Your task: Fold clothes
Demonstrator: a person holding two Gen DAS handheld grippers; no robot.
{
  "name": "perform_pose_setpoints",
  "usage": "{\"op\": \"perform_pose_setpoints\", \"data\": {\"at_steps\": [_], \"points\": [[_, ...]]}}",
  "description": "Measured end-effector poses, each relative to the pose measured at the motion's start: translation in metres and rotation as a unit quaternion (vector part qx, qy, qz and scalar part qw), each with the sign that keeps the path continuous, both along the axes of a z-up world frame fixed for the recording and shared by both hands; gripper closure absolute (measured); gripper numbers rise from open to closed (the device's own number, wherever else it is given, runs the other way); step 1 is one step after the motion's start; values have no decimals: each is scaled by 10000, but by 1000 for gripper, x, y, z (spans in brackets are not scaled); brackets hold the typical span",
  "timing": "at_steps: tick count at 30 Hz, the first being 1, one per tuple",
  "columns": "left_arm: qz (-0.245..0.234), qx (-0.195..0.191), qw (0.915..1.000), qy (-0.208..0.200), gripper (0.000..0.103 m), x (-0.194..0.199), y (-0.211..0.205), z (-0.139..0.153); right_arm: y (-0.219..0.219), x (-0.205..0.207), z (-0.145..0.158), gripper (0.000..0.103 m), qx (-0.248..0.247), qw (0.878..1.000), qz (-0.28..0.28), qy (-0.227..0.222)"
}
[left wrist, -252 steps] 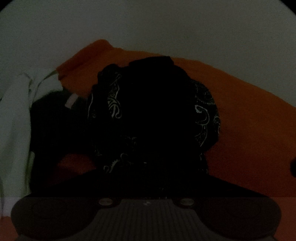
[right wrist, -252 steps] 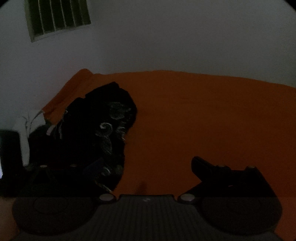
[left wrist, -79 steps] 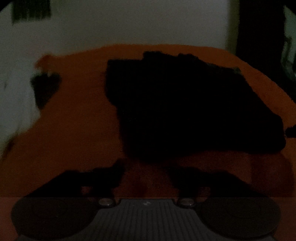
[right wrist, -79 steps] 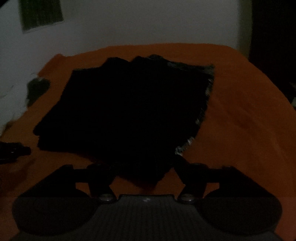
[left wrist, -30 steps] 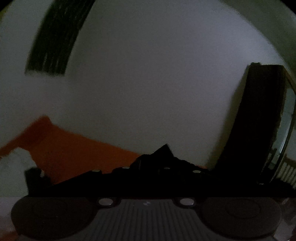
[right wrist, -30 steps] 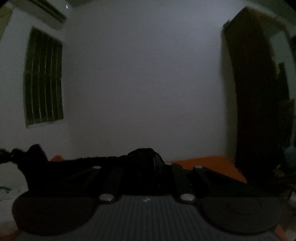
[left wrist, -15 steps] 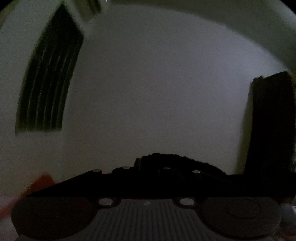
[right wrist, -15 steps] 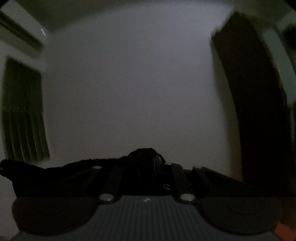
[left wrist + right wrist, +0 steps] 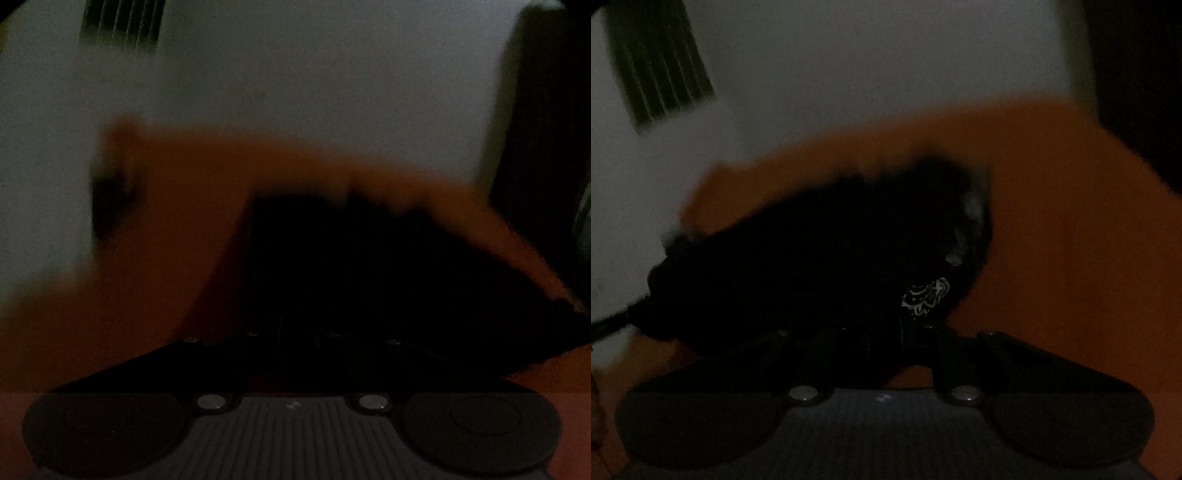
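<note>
A black garment with a white paisley print [image 9: 849, 251] hangs and drapes over the orange bed [image 9: 1052, 229]. It also shows in the left wrist view [image 9: 369, 266] as a dark mass spreading to the right. My left gripper [image 9: 291, 336] is shut on the garment's near edge. My right gripper [image 9: 882, 332] is shut on the garment too, with a printed fold [image 9: 925, 297] just above its fingers. The room is dim and both views are blurred by motion.
The orange bed [image 9: 177, 221] fills the lower half of both views. A white wall with a barred window [image 9: 122, 18] stands behind it. A dark wardrobe [image 9: 543, 129] stands at the right. White and dark cloth [image 9: 107, 199] lies at the bed's left edge.
Both grippers, which pointed up at the wall half a second ago with the garment lifted, have swung down toward the bed. The garment now spreads over the orange sheet.
</note>
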State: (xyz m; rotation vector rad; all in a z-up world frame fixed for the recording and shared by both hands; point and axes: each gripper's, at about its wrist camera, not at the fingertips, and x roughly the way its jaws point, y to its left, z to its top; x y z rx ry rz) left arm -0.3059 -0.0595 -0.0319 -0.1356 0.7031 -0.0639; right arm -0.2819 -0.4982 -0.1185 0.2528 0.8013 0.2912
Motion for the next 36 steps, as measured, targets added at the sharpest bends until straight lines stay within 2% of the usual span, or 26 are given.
{"op": "perform_pose_setpoints", "data": {"at_steps": [2, 4, 7, 8, 11, 14, 16, 17, 18, 19, 20, 21, 24, 26, 29, 30, 31, 32, 33, 34, 36], "points": [[-2, 28, 9997, 252, 94, -15, -2, -32, 3, -19, -28, 89, -249, 9995, 146, 145], [-62, 163, 9998, -41, 94, -27, -4, -33, 2, -28, -32, 89, -403, 9990, 174, 53], [15, 163, 9981, -598, 94, -44, -7, -2, -2, -49, -14, 89, -336, 9990, -13, -306], [72, 184, 9971, -738, 94, -55, -9, 7, 11, -49, -10, 89, -378, 9982, 13, -463], [183, 481, 9937, -991, 94, -80, -10, 21, 16, -76, -4, 89, -364, 9974, -12, -619], [52, 597, 9965, -589, 94, -90, -4, 3, 10, -96, -17, 87, -133, 9989, 150, -416], [39, 600, 9979, -228, 89, -90, 0, -6, 10, -95, -33, 83, -222, 9994, 268, -85], [25, 526, 9986, -111, 75, -89, 3, -7, 6, -94, -38, 83, -186, 9995, 245, 16], [-13, 467, 9989, -40, 36, -85, 6, -5, 2, -90, -39, 75, -119, 9997, 230, 41], [-49, 411, 9991, 26, 17, -80, 8, -4, -1, -86, -39, 69, -54, 9998, 199, 47], [-110, 313, 9994, 89, 2, -73, 10, 0, -5, -83, -36, 57, 2, 9999, 113, -21], [-219, 90, 9996, 179, 8, -63, 13, 0, -10, -81, -34, 47, 83, 9999, 7, -82], [-404, -736, 9947, 592, 6, -42, 23, -19, -28, -71, -25, 35, 688, 9971, -327, -54], [-375, -1155, 9884, 908, 7, -17, 28, -36, -37, -48, -29, 31, 1045, 9931, -428, 319], [-509, -1591, 9788, 1189, 13, 10, 23, -69, -42, -14, -54, 30, 1565, 9770, -587, 1325], [-555, -1636, 9772, 1235, 18, 9, 19, -78, -42, -9, -64, 30, 1873, 9680, -569, 1568], [-602, -1727, 9746, 1290, 29, 14, 16, -85, -41, -7, -74, 30, 2217, 9576, -496, 1772], [-607, -1872, 9711, 1351, 59, 19, 14, -90, -40, -4, -84, 31, 2557, 9455, -421, 1974], [-525, -2015, 9679, 1405, 68, 22, 16, -95, -39, -3, -91, 34, 2810, 9353, -367, 2120], [-426, -2127, 9655, 1440, 78, 24, 17, -99, -37, -4, -89, 40, 2764, 9374, -387, 2082], [-292, -2140, 9668, 1366, 85, 18, 19, -97, -35, -6, -85, 77, 2670, 9416, -427, 2006]]}}
